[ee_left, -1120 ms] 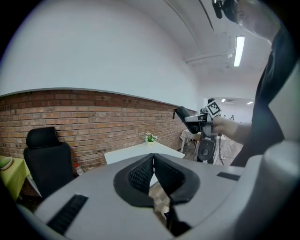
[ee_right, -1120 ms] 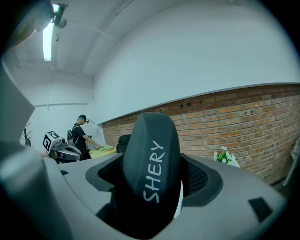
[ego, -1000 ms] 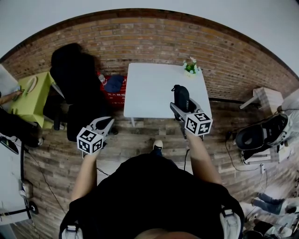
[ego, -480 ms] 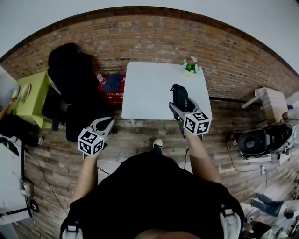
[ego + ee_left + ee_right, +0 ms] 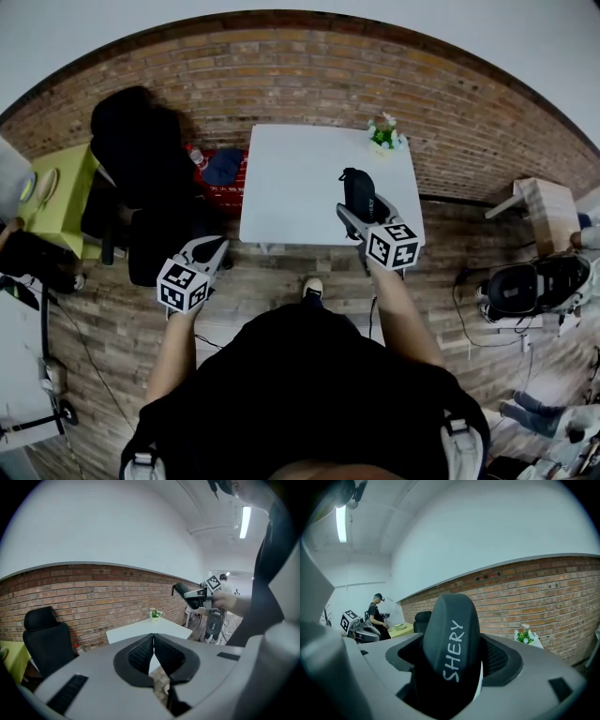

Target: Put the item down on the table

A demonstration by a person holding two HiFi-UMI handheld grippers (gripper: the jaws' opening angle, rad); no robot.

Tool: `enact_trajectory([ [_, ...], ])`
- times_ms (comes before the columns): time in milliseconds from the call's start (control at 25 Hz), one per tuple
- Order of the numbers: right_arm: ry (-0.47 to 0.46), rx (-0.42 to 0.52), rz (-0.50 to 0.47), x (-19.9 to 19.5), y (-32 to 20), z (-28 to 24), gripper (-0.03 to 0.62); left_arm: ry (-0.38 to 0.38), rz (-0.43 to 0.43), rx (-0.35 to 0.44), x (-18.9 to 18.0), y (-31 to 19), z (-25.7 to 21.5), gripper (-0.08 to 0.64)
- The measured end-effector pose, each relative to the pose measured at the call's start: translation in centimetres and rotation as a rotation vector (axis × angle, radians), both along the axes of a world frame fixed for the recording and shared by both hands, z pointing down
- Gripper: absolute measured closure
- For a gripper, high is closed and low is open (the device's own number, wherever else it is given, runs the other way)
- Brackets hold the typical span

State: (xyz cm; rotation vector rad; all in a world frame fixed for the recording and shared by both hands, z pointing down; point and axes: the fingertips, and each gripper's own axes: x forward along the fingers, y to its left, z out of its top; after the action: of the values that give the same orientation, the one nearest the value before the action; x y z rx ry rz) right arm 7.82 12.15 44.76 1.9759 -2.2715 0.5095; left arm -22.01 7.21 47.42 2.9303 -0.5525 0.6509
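Black rounded case w/ white "SHERY" lettering [image 5: 452, 648] pinched upright betw. fingers of R gripper [image 5: 357, 212], held over near-right part of white square desk [image 5: 295, 178]. L gripper [image 5: 210, 247]: fingers pressed together, empty, off desk.

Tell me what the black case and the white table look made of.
Black case: probably semi-rigid moulded shell, matte; smoothly curved, dull, with white printed lettering. Table: likely laminate or painted board, smooth finish; flat, uniformly white top. Neither is certain.

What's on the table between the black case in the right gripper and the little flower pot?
Nothing: in the head view, only bare white table shows between the black case and the flower pot.
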Motion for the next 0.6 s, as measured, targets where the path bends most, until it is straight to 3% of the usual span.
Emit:
enact_trajectory([
  [600,0.001,-0.050,-0.008,3.5,-2.9,1.6,0.219,0.012,-0.007,-0.040,3.7,-3.3,0.9,0.549],
])
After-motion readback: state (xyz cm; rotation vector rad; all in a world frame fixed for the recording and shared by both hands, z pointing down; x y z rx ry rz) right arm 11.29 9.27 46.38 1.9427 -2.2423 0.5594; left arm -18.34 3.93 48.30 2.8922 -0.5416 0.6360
